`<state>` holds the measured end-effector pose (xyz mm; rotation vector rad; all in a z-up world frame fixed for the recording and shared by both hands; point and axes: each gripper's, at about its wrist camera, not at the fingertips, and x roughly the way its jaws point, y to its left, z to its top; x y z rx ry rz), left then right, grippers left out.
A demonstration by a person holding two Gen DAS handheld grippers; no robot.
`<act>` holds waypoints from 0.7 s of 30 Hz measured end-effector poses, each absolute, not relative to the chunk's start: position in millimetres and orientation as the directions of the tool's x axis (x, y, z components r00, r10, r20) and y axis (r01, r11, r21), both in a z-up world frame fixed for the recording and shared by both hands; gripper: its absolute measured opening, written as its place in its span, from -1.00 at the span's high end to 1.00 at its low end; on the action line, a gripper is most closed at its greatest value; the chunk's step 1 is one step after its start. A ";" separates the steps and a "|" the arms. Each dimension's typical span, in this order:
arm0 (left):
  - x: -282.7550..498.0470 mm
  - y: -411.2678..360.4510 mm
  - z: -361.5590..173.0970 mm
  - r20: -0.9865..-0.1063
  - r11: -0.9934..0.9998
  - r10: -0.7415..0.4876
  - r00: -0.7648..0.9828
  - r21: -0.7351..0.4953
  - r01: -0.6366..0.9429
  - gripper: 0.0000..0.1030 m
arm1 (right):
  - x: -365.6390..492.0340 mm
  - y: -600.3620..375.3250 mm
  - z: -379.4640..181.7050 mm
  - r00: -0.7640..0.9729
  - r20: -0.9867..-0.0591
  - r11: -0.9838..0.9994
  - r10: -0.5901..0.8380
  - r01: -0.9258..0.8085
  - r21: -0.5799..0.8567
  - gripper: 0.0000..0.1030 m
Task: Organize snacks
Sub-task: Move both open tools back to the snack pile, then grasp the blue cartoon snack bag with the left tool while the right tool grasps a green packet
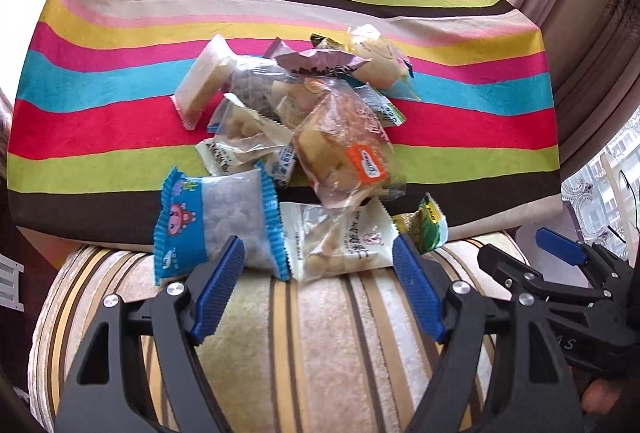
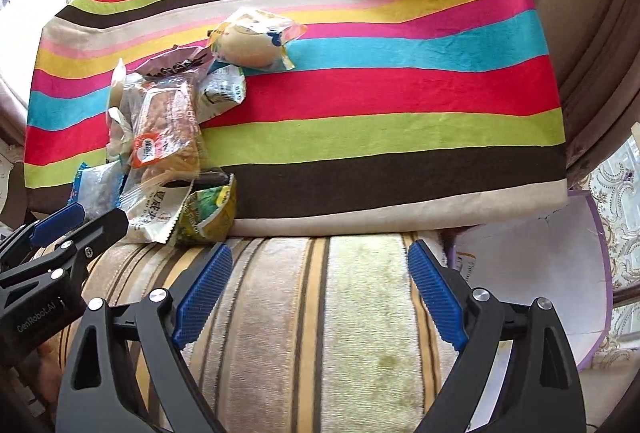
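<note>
The snacks lie in one loose heap on the striped cloth, toward its near edge and left of its middle as the right wrist view shows it; the nearest ones, a blue-edged packet and a white packet, overhang onto the striped cushion in front, with a green packet just beside the white one; a clear bag with an orange label sits on top of the heap, and a round bun in its wrapper rests at the far edge, touching the rest. The left gripper hovers just before the two nearest packets with its jaws spread wide and nothing between them; the right gripper is likewise wide open and empty, over bare cushion to the right of the heap. The step in hand looks like a first pick; it would go best taken from the loose outer packets, not the buried ones; close on the packet's body rather than its crimped edge, which would likely slip; lift straight up so neighbours are not dragged off the cloth; the wide bare stretch of cloth on the right seems the natural place to lay sorted groups.
</note>
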<state>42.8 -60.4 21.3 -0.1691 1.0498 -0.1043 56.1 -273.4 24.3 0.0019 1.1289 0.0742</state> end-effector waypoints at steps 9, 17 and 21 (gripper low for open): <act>32.0 1.5 16.5 -0.852 0.964 -0.158 0.499 -0.242 -0.109 -0.48 | 67.2 -244.4 15.4 0.393 -0.908 0.987 0.145 -0.122 0.105 -0.68; 43.7 24.5 2.8 -0.857 0.940 -0.218 0.468 -0.313 -0.135 -0.48 | 86.4 -234.8 2.1 0.358 -0.920 0.985 0.160 -0.114 0.127 -0.67; 55.9 22.4 -3.5 -0.862 0.940 -0.235 0.449 -0.319 -0.119 -0.49 | 94.7 -230.3 -2.7 0.348 -0.923 0.984 0.166 -0.118 0.133 -0.67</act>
